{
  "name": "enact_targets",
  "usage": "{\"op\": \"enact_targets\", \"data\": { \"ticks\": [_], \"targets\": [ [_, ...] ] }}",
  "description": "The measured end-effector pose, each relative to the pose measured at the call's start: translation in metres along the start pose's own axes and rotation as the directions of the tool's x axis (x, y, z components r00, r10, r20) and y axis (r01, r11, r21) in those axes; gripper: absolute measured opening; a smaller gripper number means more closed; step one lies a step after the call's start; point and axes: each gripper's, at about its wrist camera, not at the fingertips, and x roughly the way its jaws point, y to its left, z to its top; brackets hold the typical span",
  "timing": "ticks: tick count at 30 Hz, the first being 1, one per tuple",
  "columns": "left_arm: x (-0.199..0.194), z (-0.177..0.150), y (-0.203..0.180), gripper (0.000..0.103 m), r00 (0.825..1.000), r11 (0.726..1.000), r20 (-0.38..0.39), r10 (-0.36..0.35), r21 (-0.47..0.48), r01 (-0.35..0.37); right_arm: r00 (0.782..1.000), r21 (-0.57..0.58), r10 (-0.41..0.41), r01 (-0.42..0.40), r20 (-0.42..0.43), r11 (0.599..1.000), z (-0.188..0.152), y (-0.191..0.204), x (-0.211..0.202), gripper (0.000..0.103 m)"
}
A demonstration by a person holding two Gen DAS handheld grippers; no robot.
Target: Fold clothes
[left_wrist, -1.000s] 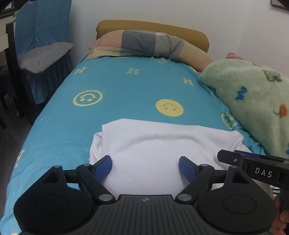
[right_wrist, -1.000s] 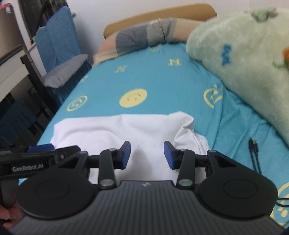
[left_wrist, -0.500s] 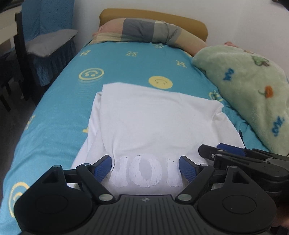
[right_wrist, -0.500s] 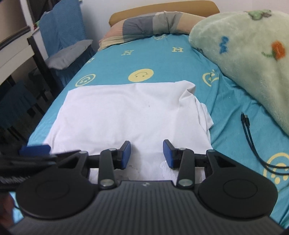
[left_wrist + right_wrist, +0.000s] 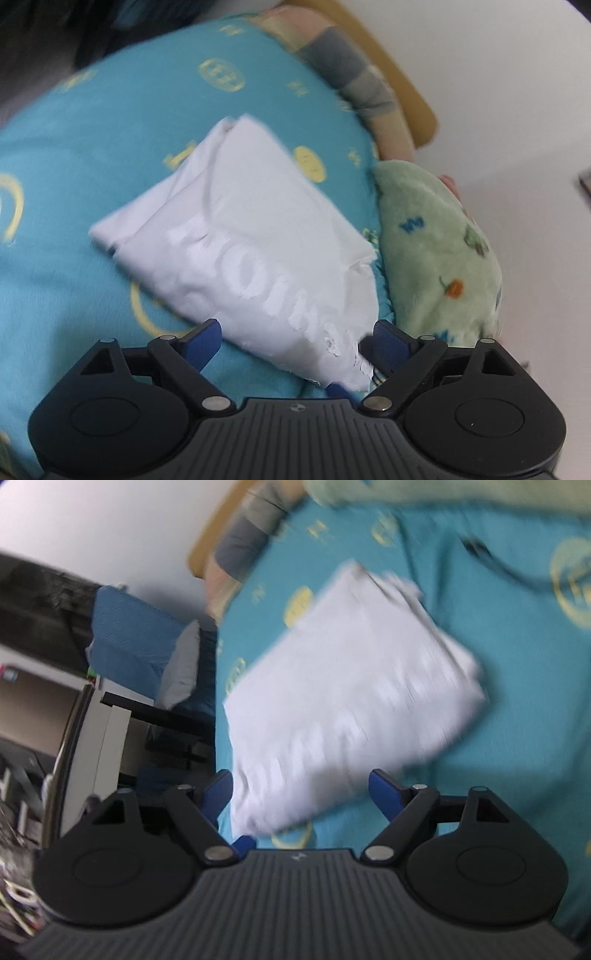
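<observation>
Bare bed (image 5: 74, 258) lies open at 9 o'clock of the shirt (image 5: 251, 229). A green blanket (image 5: 436, 236) crowds its 3 o'clock edge, pillows (image 5: 347, 70) block 12 o'clock, and a cable (image 5: 495, 561) trails past its far corner in the right view.

Left tongs (image 5: 295, 341) spread wide, view rolled toward 2 o'clock. Right tongs (image 5: 301, 788) spread wide too, rolled toward 10 o'clock.

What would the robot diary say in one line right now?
left gripper: open | right gripper: open | white shirt: folded on bed | views: blurred
</observation>
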Motion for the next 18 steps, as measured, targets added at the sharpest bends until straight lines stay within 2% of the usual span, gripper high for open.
{"op": "enact_targets", "data": {
  "ticks": [3,6,9,11,12,14,15,17,18],
  "targets": [
    [0.020,0.008,0.029,0.089,0.998,0.980,-0.056,-0.030,-0.200,0.019,0.997,0.136,0.032,-0.022,-0.069,0.990,-0.006,-0.020,0.018,0.083],
    [0.035,0.014,0.048,0.082,0.998,0.946,-0.040,-0.043,-0.324,0.028,0.994,0.212,0.068,-0.048,-0.088,0.976,-0.007,-0.029,0.033,0.083],
    [0.043,0.022,0.053,0.073,1.000,0.931,-0.008,-0.026,-0.365,0.022,0.984,0.271,0.141,-0.108,-0.106,0.957,-0.010,-0.031,0.045,0.083],
    [0.045,0.027,0.053,0.058,1.000,0.928,0.005,-0.019,-0.372,0.019,0.977,0.296,0.178,-0.136,-0.121,0.945,-0.012,-0.031,0.053,0.083],
    [0.045,0.029,0.053,0.055,1.000,0.926,0.009,-0.014,-0.376,0.017,0.977,0.285,0.180,-0.141,-0.118,0.948,-0.012,-0.030,0.054,0.083],
    [0.044,0.030,0.052,0.042,1.000,0.925,0.015,-0.008,-0.379,0.013,0.980,0.266,0.168,-0.135,-0.106,0.954,-0.012,-0.028,0.057,0.083],
    [0.043,0.029,0.052,0.041,1.000,0.928,0.022,-0.010,-0.372,0.017,0.982,0.282,0.169,-0.138,-0.088,0.950,-0.012,-0.030,0.056,0.083],
    [0.042,0.029,0.051,0.028,0.999,0.932,0.035,-0.013,-0.361,0.025,0.987,0.297,0.156,-0.135,-0.049,0.945,-0.008,-0.033,0.054,0.083],
    [0.041,0.029,0.050,0.027,0.999,0.932,0.039,-0.016,-0.361,0.028,0.989,0.297,0.143,-0.128,-0.027,0.946,-0.005,-0.035,0.052,0.083]
  ]
}}
